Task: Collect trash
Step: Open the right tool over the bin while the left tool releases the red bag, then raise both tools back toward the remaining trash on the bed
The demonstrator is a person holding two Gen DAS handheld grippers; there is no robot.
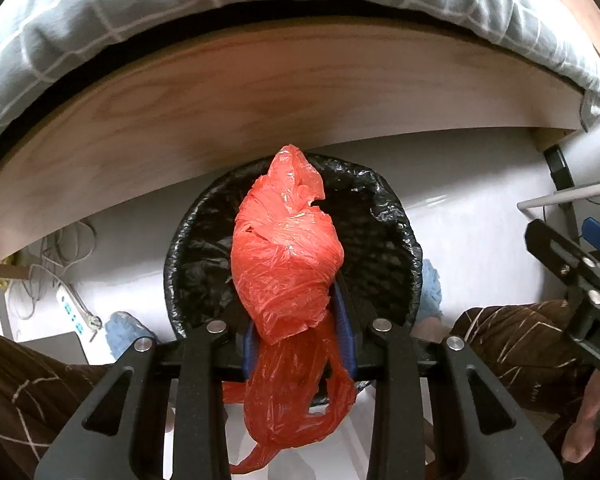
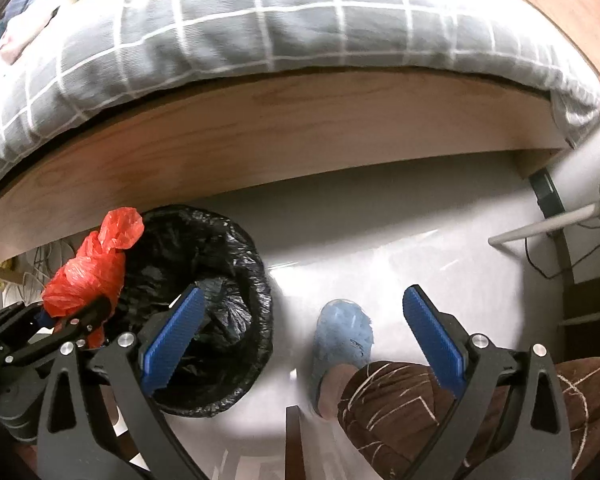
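My left gripper [image 1: 298, 316] is shut on a crumpled red plastic bag [image 1: 288, 256] and holds it above the open mouth of a round trash bin lined with a black bag [image 1: 384, 240]. The red bag's loose tail hangs down between the gripper arms. In the right wrist view the left gripper [image 2: 74, 314] with the red bag [image 2: 88, 272] is at the left, over the bin's [image 2: 220, 320] near rim. My right gripper [image 2: 304, 312] is open and empty, to the right of the bin above the floor.
A wooden bed frame [image 1: 260, 92] with a grey checked duvet [image 2: 260, 28] stands just behind the bin. The person's blue slippers [image 2: 342, 340] and brown trouser legs [image 2: 404, 400] are near the bin. A power strip with cables [image 1: 72, 308] lies at the left. White furniture legs [image 2: 540, 228] stand at the right.
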